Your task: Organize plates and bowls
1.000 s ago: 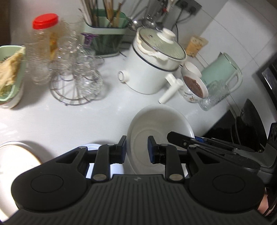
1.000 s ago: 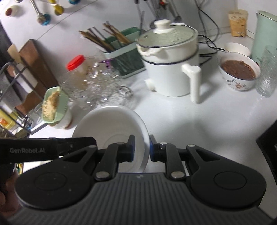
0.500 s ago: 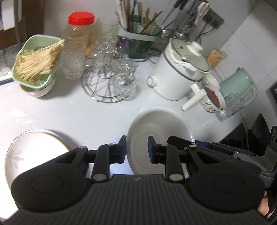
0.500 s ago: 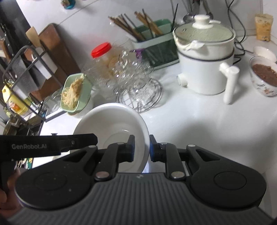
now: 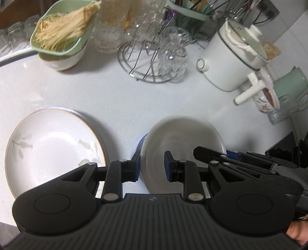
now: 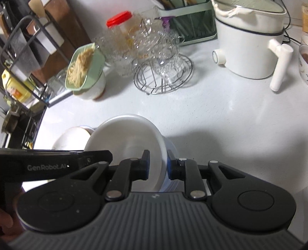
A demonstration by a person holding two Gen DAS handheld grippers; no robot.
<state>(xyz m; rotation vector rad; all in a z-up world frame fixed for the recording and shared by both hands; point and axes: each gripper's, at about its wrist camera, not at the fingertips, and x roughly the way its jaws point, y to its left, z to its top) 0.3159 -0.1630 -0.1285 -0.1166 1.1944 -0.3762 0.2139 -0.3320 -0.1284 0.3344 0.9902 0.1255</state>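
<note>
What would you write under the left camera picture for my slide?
Left hand-held gripper and right hand-held gripper hold a white bowl beside a leaf-patterned plate.

A utensil caddy (image 5: pixel 189 14) and red-capped jar (image 6: pixel 123 23) run off the top edge of the frames, their upper parts unseen. Motion blur smears the clustered glasses (image 5: pixel 146 21) at upper centre, so their number cannot be told. A patterned plate (image 5: pixel 52 148) at lower left is part-covered by the left gripper's (image 5: pixel 152 165) body. The white bowl's (image 6: pixel 127 140) near rim vanishes behind the right gripper (image 6: pixel 157 167). At lower right, only fingertips (image 5: pixel 297 230) show.
</note>
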